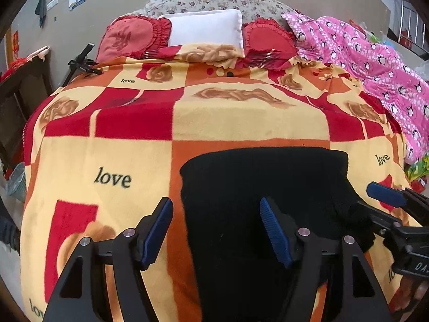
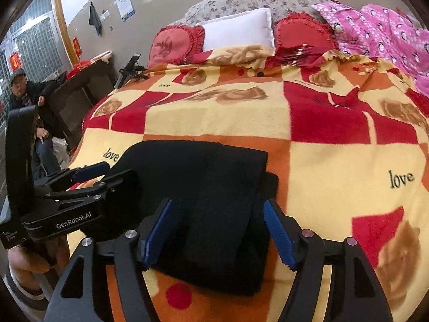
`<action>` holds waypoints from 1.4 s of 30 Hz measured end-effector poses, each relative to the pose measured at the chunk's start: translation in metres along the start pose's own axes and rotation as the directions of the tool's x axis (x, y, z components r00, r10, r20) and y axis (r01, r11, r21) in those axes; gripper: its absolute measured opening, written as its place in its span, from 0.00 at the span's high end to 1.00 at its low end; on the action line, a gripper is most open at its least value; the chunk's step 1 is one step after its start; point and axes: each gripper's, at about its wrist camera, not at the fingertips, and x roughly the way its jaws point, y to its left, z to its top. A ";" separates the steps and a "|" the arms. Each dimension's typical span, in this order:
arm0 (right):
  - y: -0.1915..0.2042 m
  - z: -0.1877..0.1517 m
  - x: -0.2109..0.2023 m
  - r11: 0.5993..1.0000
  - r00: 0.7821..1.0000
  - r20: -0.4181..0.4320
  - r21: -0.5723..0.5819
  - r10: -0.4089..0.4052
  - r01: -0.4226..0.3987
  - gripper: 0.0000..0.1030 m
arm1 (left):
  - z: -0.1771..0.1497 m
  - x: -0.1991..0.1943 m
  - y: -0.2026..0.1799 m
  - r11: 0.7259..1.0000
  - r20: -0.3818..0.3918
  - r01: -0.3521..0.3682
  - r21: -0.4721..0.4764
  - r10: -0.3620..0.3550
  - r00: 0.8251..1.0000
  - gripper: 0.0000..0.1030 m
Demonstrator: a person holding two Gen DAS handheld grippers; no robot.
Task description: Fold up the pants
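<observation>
Bed (image 1: 228, 123) covered by a red, orange and cream checked blanket (image 2: 335, 161) printed with "love". At its head: white pillow (image 1: 206, 29) between two red frilled cushions (image 1: 128, 39); pink penguin-print quilt (image 1: 375, 64) along the right side.

Black pants (image 2: 203, 187) lie folded into a compact, layered rectangle on the blanket at the near edge of the bed, flat, not lifted.

Left gripper (image 1: 217, 233): fingers spread wide, straddling the left edge of the pants, gripping nothing. Right gripper (image 2: 217, 230): fingers spread wide, over the near right part of the pants, gripping nothing. Contact with the fabric cannot be told.

Seated person (image 2: 29, 107) at far left, right wrist view.
</observation>
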 end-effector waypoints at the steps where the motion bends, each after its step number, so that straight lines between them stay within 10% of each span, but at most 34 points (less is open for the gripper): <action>1: 0.000 -0.001 -0.004 1.000 1.000 0.003 0.004 0.002 -0.002 0.31 | -0.002 -0.005 0.001 1.000 0.007 0.000 -0.005 0.000 1.000 0.35; 16: 0.041 -0.027 -0.048 1.000 0.995 0.097 -0.009 -0.017 0.018 0.17 | -0.061 -0.082 -0.008 0.998 0.165 -0.061 0.002 0.060 0.984 0.30; 42: 0.036 -0.046 -0.082 0.998 0.993 0.109 -0.005 -0.055 0.055 0.16 | -0.094 -0.127 -0.021 0.987 0.205 -0.161 0.011 0.156 0.966 0.30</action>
